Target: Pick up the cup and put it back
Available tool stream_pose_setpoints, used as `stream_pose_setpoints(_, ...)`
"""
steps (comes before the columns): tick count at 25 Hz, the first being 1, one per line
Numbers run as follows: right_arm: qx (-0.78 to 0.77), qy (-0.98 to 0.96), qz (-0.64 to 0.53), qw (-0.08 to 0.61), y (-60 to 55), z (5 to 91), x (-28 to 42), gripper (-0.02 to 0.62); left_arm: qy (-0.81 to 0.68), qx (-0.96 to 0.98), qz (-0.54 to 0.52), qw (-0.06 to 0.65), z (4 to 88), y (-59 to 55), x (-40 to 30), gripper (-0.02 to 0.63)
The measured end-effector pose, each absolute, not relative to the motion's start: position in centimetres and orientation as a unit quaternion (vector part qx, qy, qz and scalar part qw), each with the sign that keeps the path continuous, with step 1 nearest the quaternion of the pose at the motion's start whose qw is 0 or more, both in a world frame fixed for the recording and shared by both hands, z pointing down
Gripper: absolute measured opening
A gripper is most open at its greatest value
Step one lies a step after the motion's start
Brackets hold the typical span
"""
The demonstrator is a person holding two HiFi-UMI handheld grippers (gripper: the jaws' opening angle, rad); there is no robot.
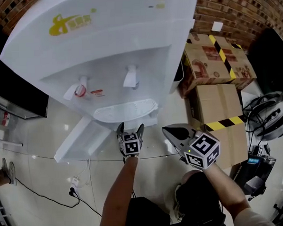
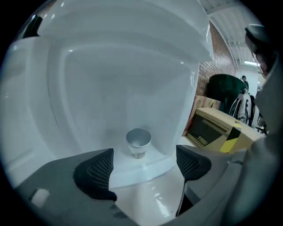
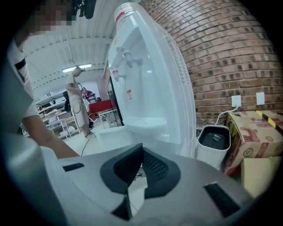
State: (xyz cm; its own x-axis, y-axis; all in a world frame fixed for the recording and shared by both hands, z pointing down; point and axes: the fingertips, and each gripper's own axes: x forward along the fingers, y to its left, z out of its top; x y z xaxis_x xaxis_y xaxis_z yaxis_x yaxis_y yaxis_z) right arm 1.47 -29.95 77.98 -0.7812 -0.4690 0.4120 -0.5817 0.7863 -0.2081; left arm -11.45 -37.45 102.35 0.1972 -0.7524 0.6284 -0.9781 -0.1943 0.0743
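Left gripper (image 1: 130, 129) gapes empty, facing the paper cup (image 2: 138, 141) upright on the water dispenser (image 1: 106, 51) drip tray (image 2: 148, 171); right gripper (image 3: 141, 149) is clenched on nothing.

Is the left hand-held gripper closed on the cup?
No, the left hand-held gripper has its jaws wide apart, and the cup stands untouched beyond them on the dispenser's ledge.

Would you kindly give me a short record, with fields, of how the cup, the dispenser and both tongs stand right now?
water dispenser: white, two taps above a ledge
cup: upright on the ledge, open end up, untouched
left tongs: open, empty, aimed at the cup, short of it
right tongs: shut, empty, off to the side
nearby: cardboard boxes by the brick wall
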Motion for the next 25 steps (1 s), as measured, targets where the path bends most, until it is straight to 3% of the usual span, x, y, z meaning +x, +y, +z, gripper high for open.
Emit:
stream_pose_setpoints(4, 0.303, -0.921, 0.174, 0.17, -30.4, 80.4, 0.9, 0.012, -0.595, 0.736, 0.225, 0.232, 106.4, -40.4, -11.4, 0.48)
stream_pose_setpoints(14, 0.329, -0.919, 0.134, 0.173, -30.2, 80.6, 1.8, 0.012, -0.612, 0.737, 0.202, 0.204, 109.5, -45.3, -10.9, 0.485)
stream_pose_setpoints(25, 0.301, -0.923, 0.118, 0.208, -28.7, 82.8, -0.5, 0.012, -0.618, 0.742, 0.194, 0.172, 109.1, -46.6, -10.9, 0.362)
